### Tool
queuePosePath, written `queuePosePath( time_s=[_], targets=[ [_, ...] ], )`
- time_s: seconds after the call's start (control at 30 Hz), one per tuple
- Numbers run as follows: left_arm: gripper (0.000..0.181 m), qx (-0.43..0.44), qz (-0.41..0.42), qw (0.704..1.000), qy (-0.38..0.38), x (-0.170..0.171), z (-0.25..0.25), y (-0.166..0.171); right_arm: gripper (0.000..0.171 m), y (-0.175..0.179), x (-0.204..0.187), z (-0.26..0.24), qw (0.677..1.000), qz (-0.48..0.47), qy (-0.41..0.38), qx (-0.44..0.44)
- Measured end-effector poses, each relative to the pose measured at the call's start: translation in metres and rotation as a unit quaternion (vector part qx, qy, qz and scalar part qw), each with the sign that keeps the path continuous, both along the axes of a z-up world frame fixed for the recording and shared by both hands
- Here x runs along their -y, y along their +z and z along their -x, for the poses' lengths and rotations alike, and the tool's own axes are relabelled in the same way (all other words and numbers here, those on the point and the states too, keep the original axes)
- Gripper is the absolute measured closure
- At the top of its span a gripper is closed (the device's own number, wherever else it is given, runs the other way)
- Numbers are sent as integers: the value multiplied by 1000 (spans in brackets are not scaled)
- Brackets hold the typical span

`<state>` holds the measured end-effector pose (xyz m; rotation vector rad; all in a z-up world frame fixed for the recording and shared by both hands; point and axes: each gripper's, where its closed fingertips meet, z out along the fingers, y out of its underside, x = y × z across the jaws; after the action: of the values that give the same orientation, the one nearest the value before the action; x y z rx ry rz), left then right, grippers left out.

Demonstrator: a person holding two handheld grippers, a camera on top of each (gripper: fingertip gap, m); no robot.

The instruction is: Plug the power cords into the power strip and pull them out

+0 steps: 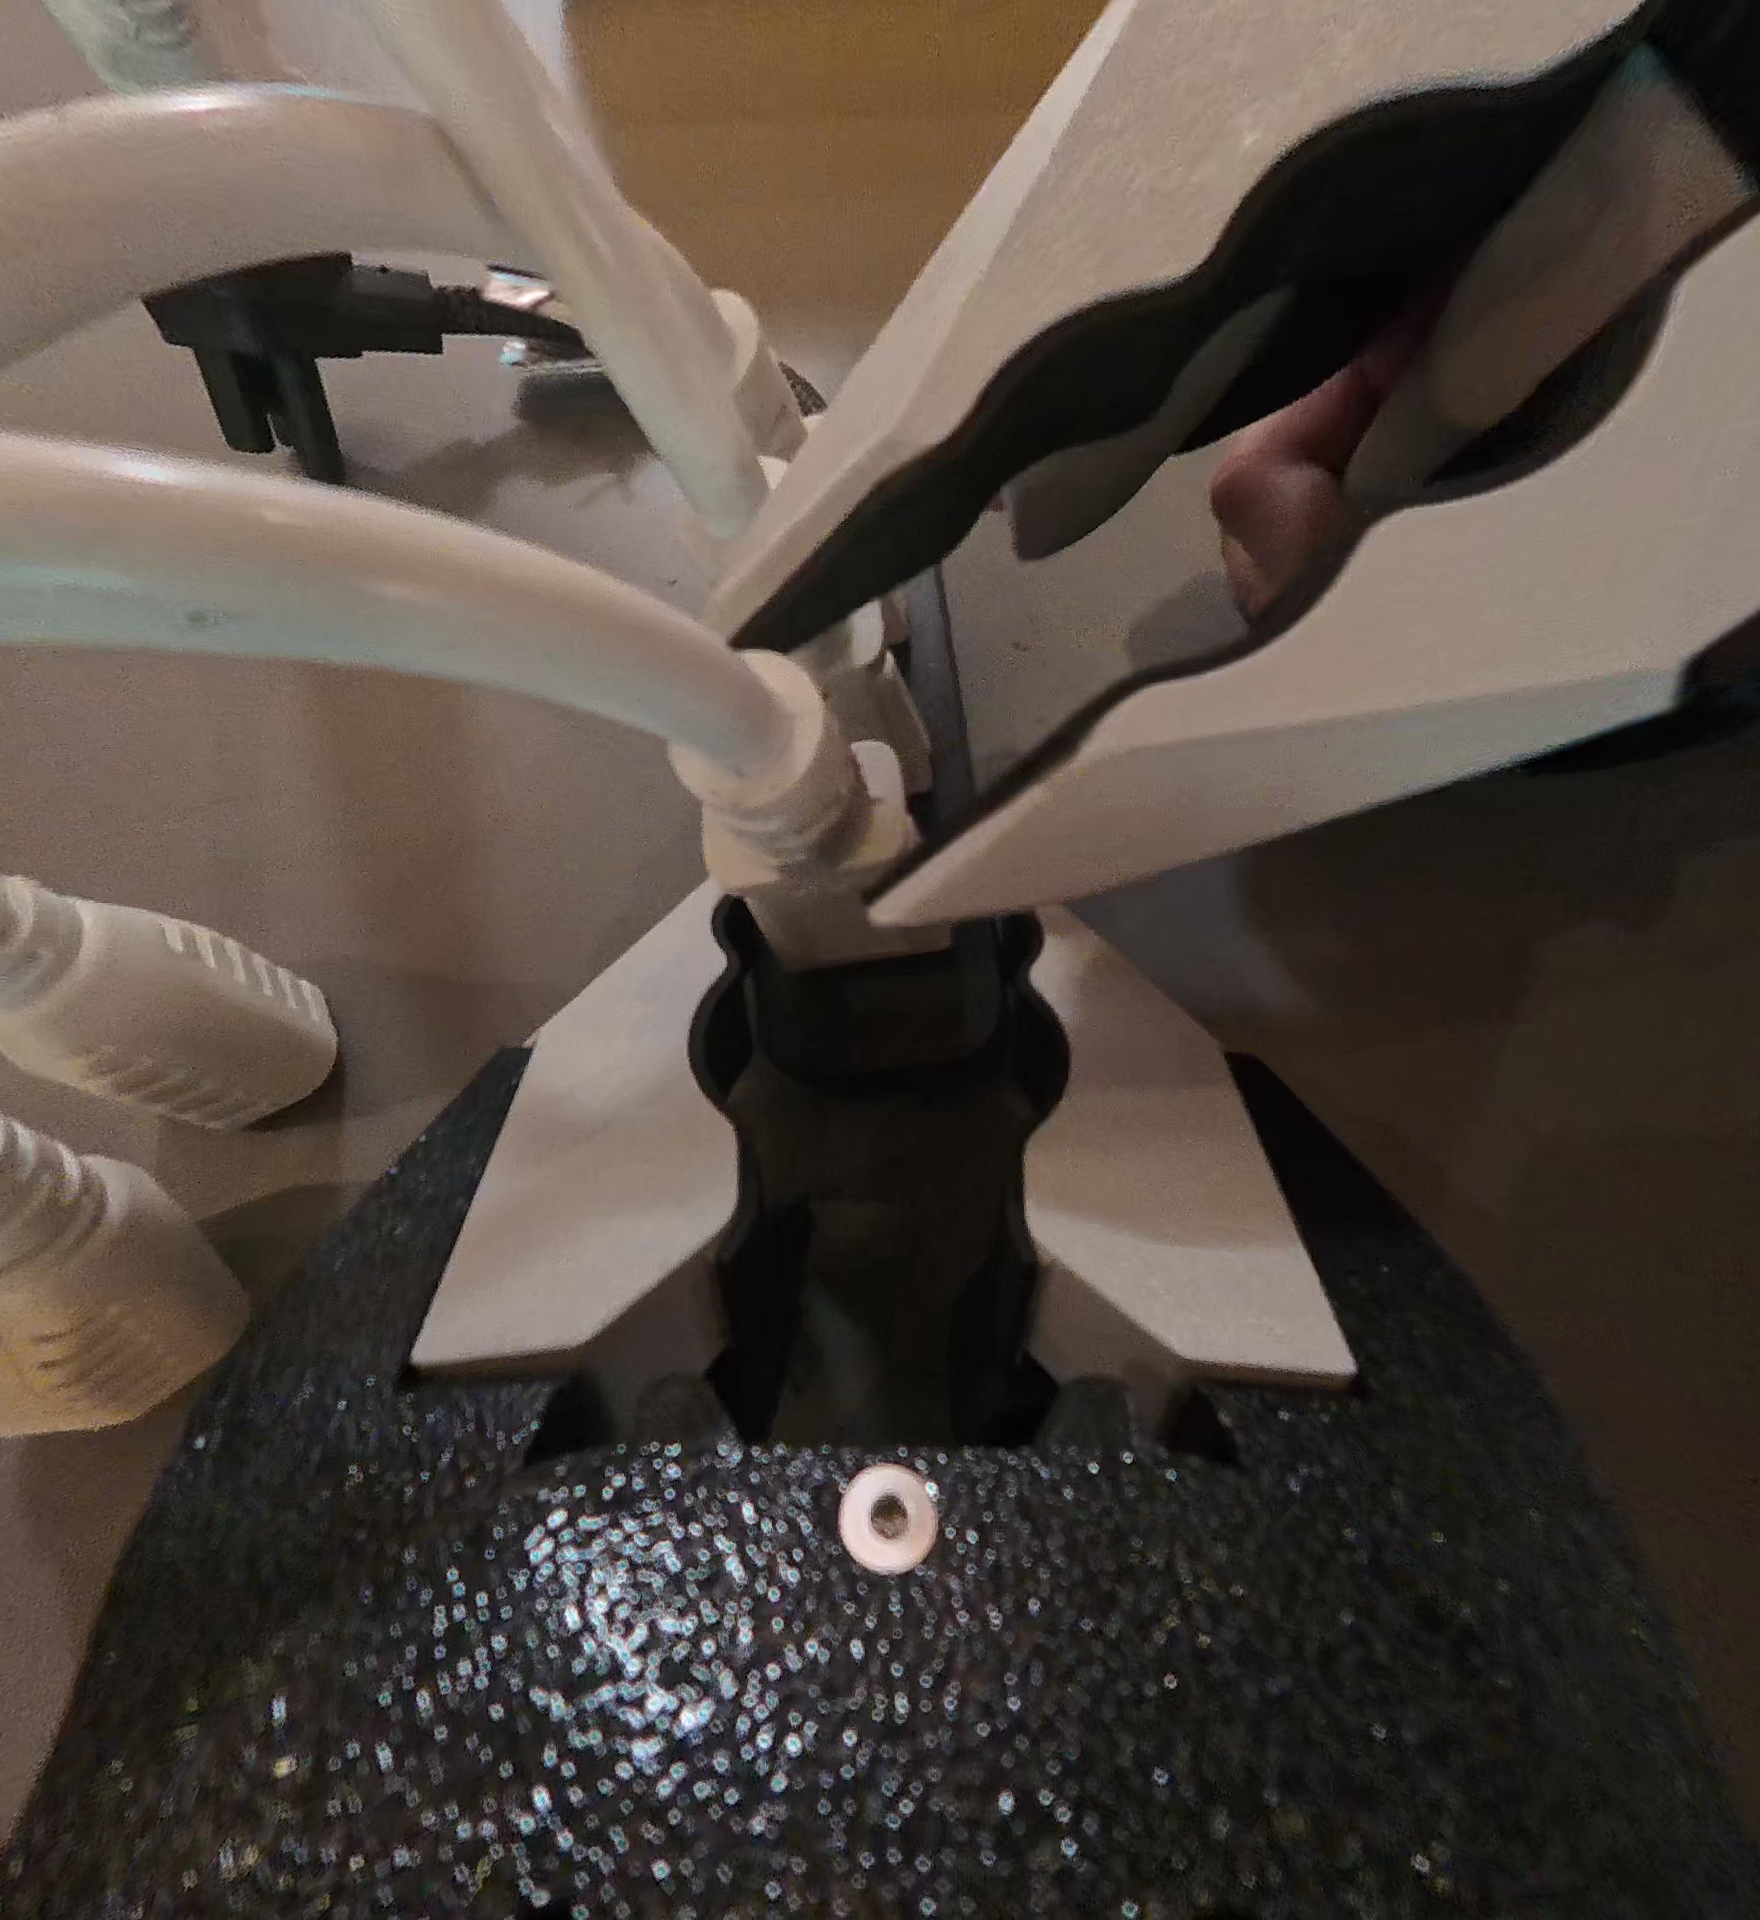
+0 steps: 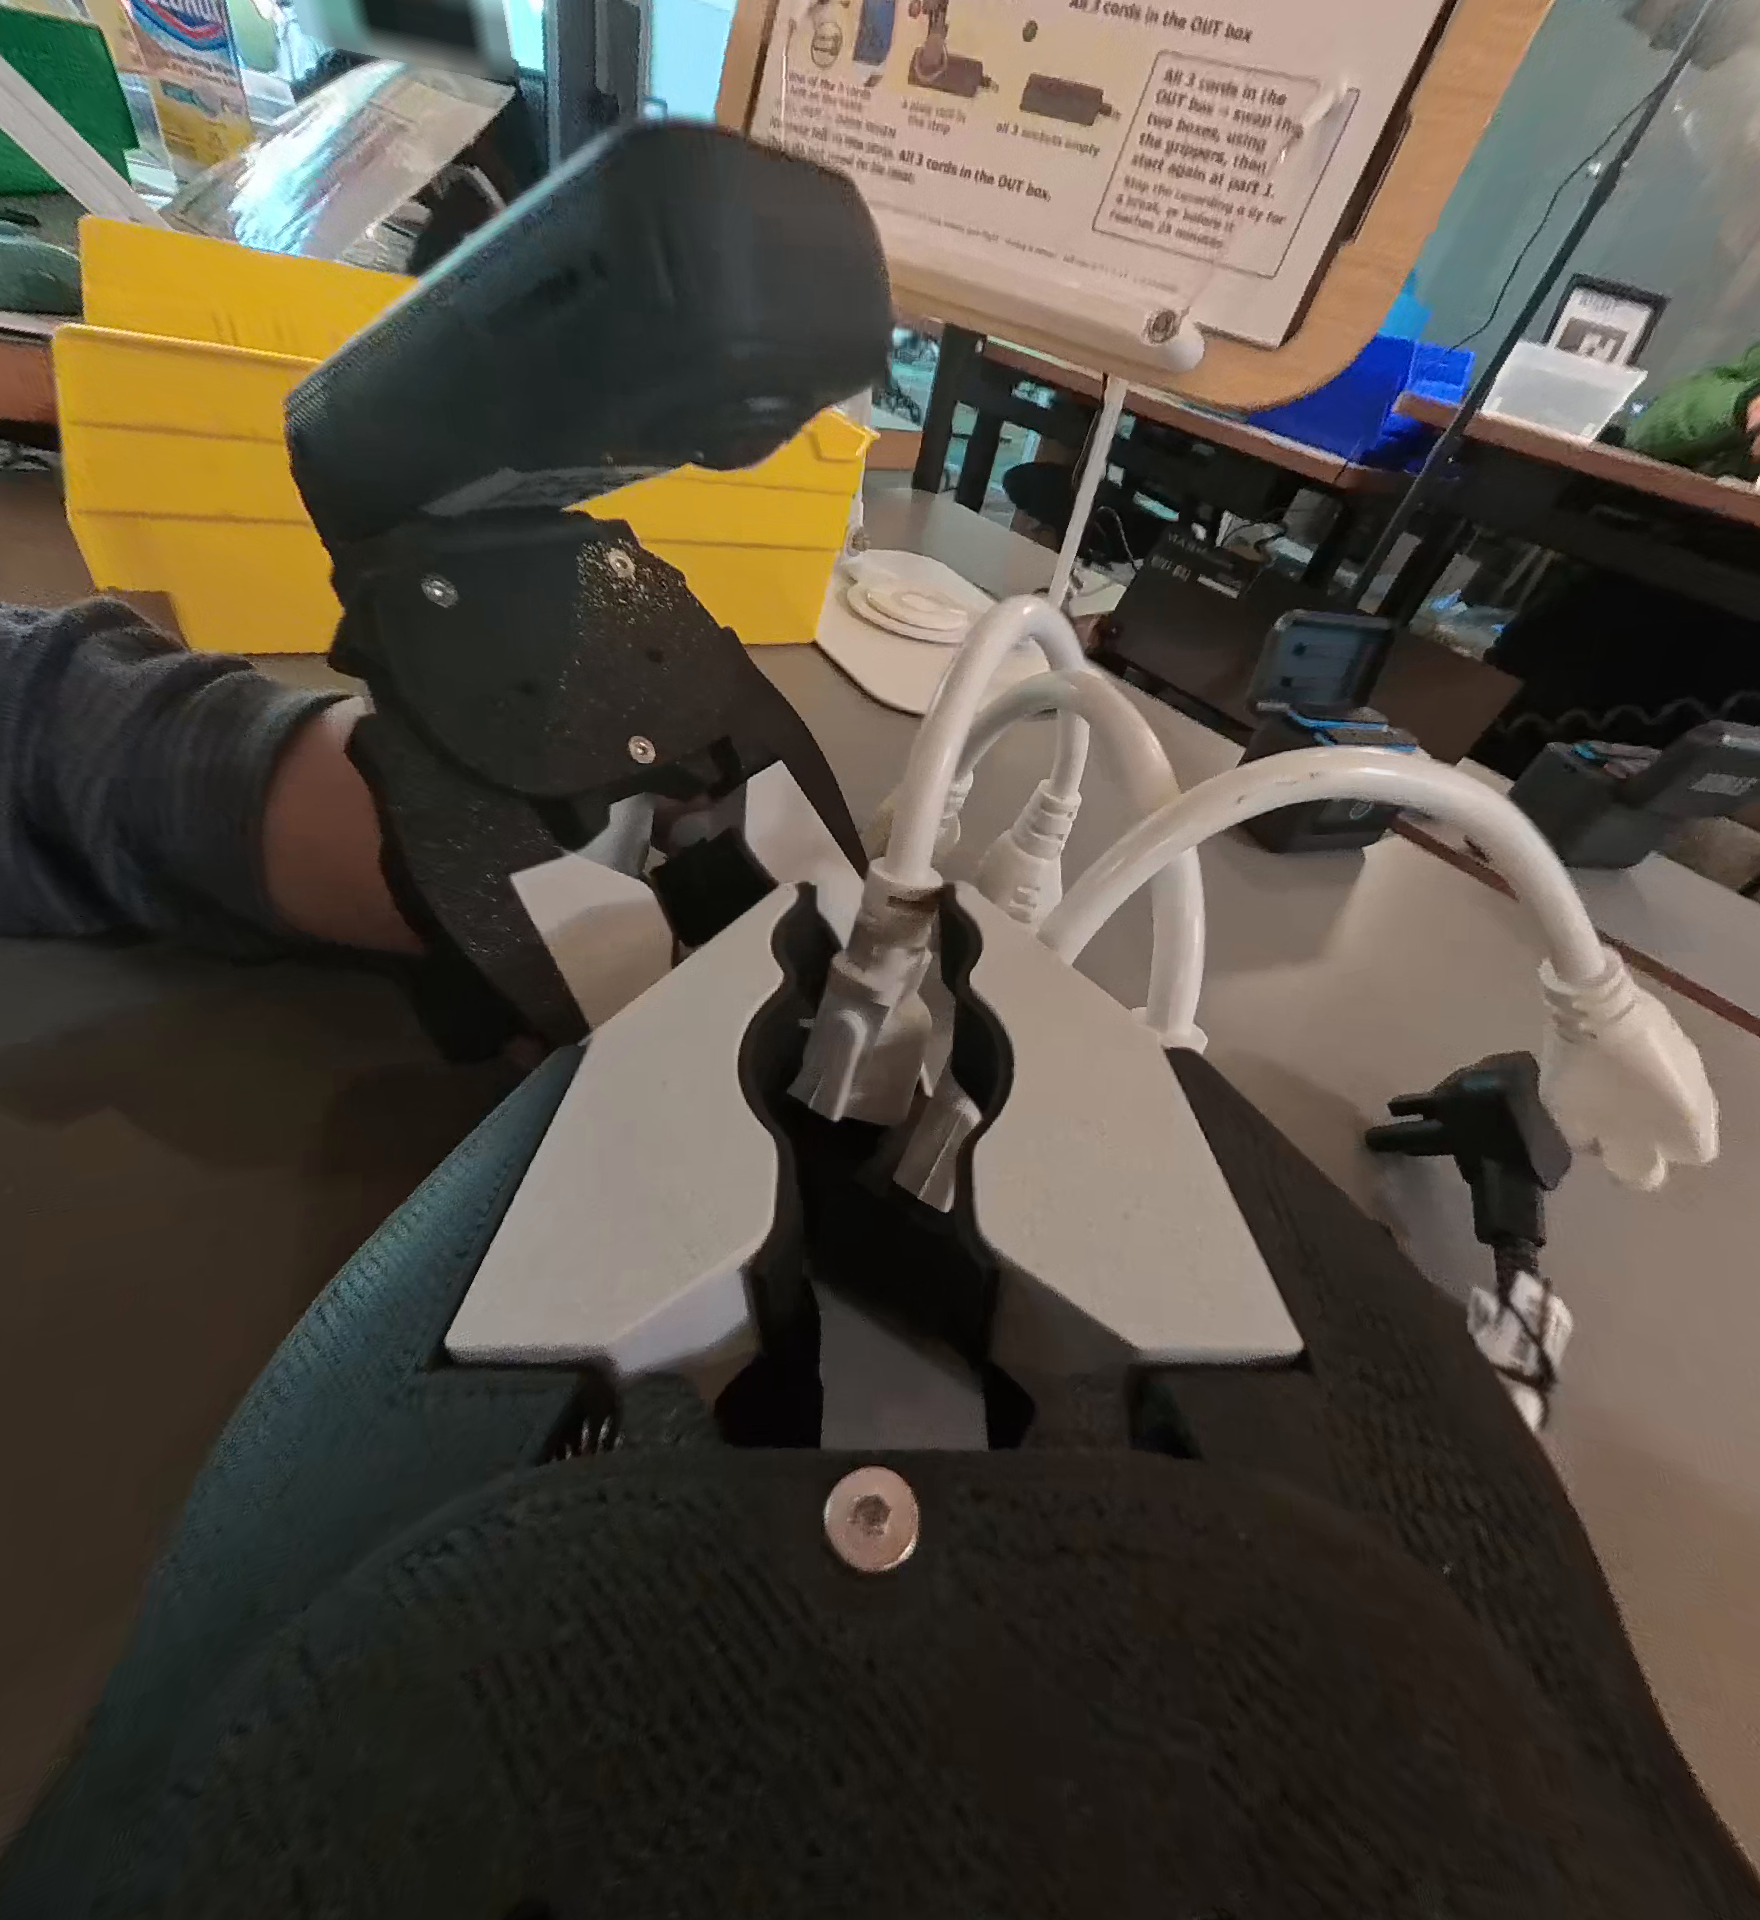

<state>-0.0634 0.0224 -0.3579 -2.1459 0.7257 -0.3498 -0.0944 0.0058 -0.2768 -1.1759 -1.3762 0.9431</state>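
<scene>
Left gripper (image 1: 876,935) is seen closed on a black block at frame centre of the left wrist view, judged to be the power strip (image 1: 871,1013), though its sockets are hidden. Right gripper (image 2: 881,925) is clamped on a white plug (image 2: 871,1023) at centre of the right wrist view; in the left wrist view the same gripper enters from upper right, tips meeting the plug right above the strip. Whether the blades are seated cannot be told. A second white plug (image 2: 1027,857) sits just behind, so the tips are crowded. Risks, judged: if the pull or push is taken off-axis, the blades could bind or bend; if the left hold is weak, the strip could lift with the plug; the looping white cords (image 2: 1302,800) could snag a finger and drag the neighbour out. Two loose white plugs (image 1: 128,997) lie at lower left of the left wrist view, a black plug (image 2: 1478,1132) and a free white plug end (image 2: 1624,1091) at right of the right wrist view. The surface (image 2: 180,1143) shows open room at lower left of that view; the yellow bin (image 2: 190,468) and sign stand (image 2: 1094,499) close off the upper part. The surface edge is seen at right.
</scene>
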Motion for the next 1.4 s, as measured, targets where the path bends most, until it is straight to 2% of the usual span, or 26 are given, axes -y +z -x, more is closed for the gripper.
queuePosePath(
  time_s=[0.03, 0.27, 0.67, 1.0, 1.3, 1.4],
  targets=[
    [136, -3, -3, 1000, 6, -1, 1, 0, 147, 2, 1, 0, 1000, -9, 1, -7],
    [136, -44, -60, 997, 38, -9, 18, 7, 140, 4, 1, -1, 999, -35, -7, -7],
    [136, -41, -58, 997, 16, -7, 22, 6, 143, -2, -2, 1, 1000, 3, -5, 2],
    [136, -47, -66, 997, 15, -6, 22, 8, 144, -4, -4, 8, 999, -29, -26, 10],
    [136, -81, -111, 990, 15, -7, 21, 13, 146, -4, -3, 9, 999, -45, -23, 10],
    [136, -85, -119, 989, 11, -7, 21, 14, 142, -5, -1, 6, 997, -76, -3, 13]
  ],
)
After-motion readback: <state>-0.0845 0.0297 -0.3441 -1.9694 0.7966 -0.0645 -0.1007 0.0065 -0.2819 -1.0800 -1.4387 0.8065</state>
